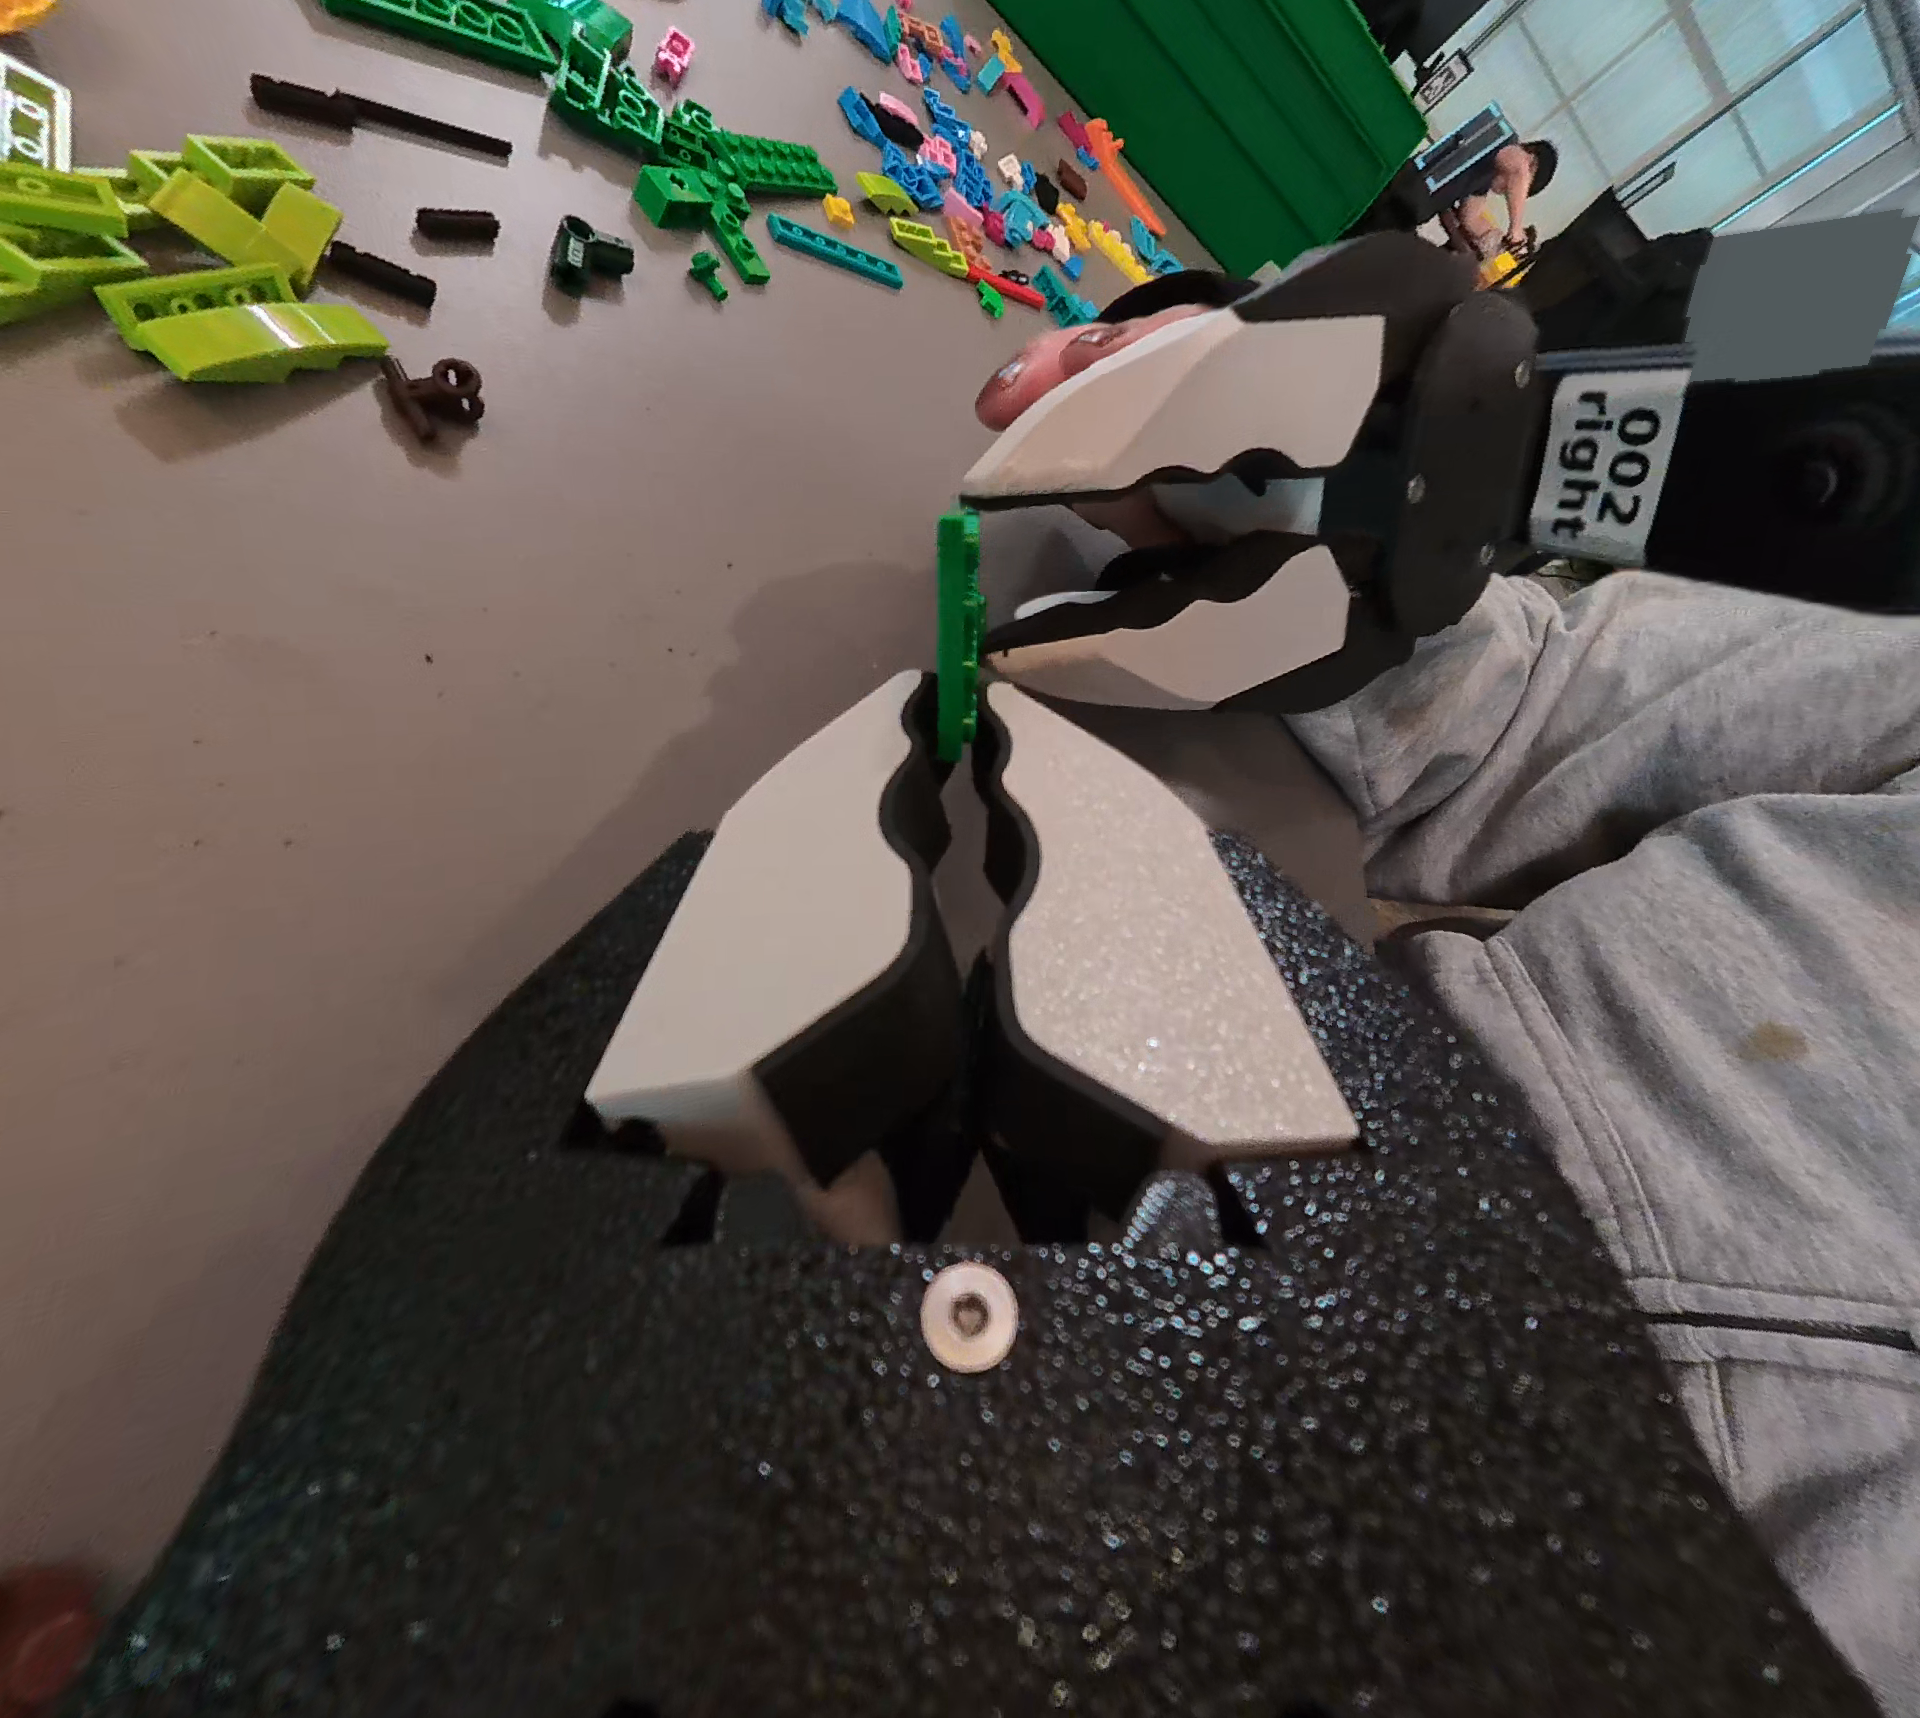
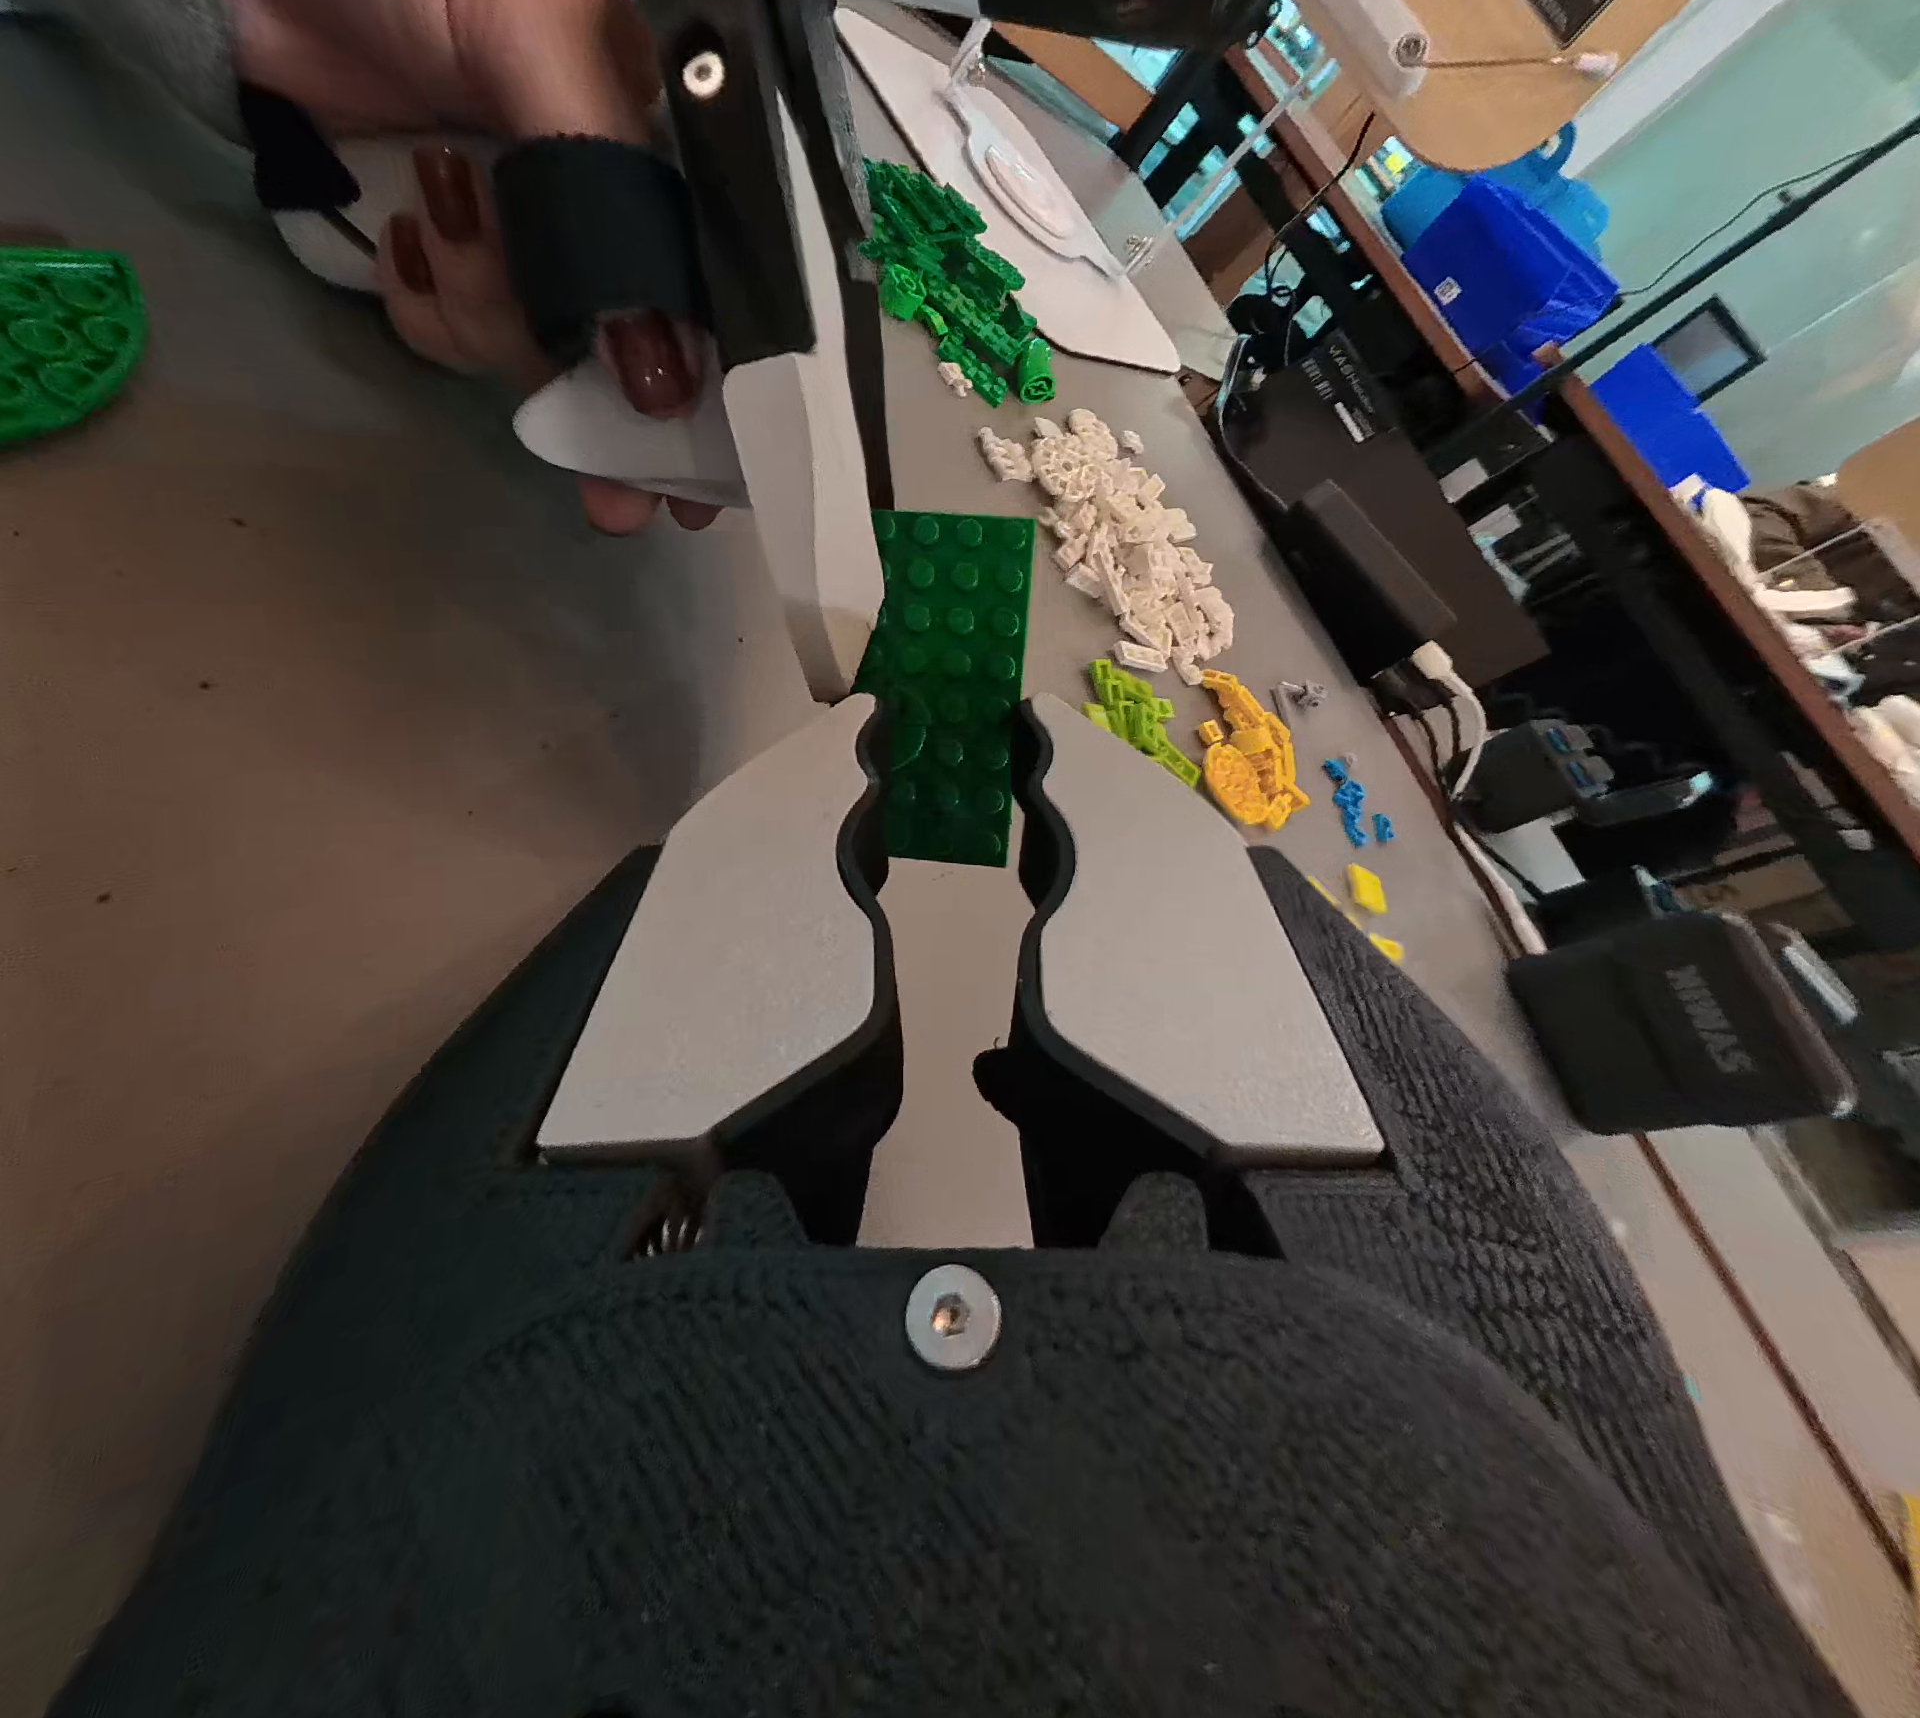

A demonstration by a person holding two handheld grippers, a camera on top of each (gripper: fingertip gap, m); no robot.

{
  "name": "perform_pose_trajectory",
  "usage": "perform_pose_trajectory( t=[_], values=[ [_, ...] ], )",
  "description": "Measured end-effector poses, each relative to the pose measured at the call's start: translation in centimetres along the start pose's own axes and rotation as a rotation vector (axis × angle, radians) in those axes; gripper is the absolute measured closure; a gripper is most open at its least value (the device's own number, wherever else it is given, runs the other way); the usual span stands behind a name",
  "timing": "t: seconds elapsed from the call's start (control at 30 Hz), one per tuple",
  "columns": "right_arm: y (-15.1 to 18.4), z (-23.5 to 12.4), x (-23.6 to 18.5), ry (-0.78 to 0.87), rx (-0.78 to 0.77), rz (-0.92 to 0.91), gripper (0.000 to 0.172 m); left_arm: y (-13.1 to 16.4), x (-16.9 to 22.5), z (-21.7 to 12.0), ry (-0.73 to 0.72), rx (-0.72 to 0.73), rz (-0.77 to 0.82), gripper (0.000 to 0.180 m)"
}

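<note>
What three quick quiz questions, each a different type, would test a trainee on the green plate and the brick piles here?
1. True or false: the left gripper pinches the green studded plate across its thin faces, so the left wrist view shows the plate edge-on.
2. Multiple choice: which pile lies nearest the yellow pieces on the grey table? A) lime green pieces B) orange pieces C) pink pieces
3. Fill in: the right gripper's fingers stand on either side of the plate's two long ____.

Key: 1 true; 2 A; 3 edges.
</note>
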State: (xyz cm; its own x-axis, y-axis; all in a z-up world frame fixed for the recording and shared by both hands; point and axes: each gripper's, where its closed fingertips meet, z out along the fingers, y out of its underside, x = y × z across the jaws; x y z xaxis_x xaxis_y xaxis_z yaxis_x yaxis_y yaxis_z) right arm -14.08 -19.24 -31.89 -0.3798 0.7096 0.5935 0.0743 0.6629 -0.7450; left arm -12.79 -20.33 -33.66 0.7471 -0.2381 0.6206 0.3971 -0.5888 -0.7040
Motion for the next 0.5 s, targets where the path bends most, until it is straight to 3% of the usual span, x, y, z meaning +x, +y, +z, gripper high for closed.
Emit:
perform_pose_trajectory(
  t=[0.07,0.1,0.3,0.4,0.5],
  values=[
    [0.0,-0.1,-0.1,-0.037,0.002,0.061,0.151,0.0,0.1,0.1,0.011,-0.003,-0.004,0.178],
    [-0.1,-0.2,-0.4,-0.070,0.015,0.090,0.172,-0.1,0.1,0.1,0.009,0.006,-0.011,0.179],
    [-0.2,-0.4,0.2,-0.027,0.027,0.063,0.172,0.2,0.1,0.2,0.014,-0.011,-0.017,0.178],
    [0.1,-0.5,0.5,-0.006,0.007,0.025,0.149,0.4,0.1,0.2,0.017,-0.021,-0.023,0.179],
    [0.3,-0.5,0.1,-0.042,-0.003,0.033,0.147,0.9,0.3,0.4,0.024,-0.061,-0.007,0.179]
  ],
)
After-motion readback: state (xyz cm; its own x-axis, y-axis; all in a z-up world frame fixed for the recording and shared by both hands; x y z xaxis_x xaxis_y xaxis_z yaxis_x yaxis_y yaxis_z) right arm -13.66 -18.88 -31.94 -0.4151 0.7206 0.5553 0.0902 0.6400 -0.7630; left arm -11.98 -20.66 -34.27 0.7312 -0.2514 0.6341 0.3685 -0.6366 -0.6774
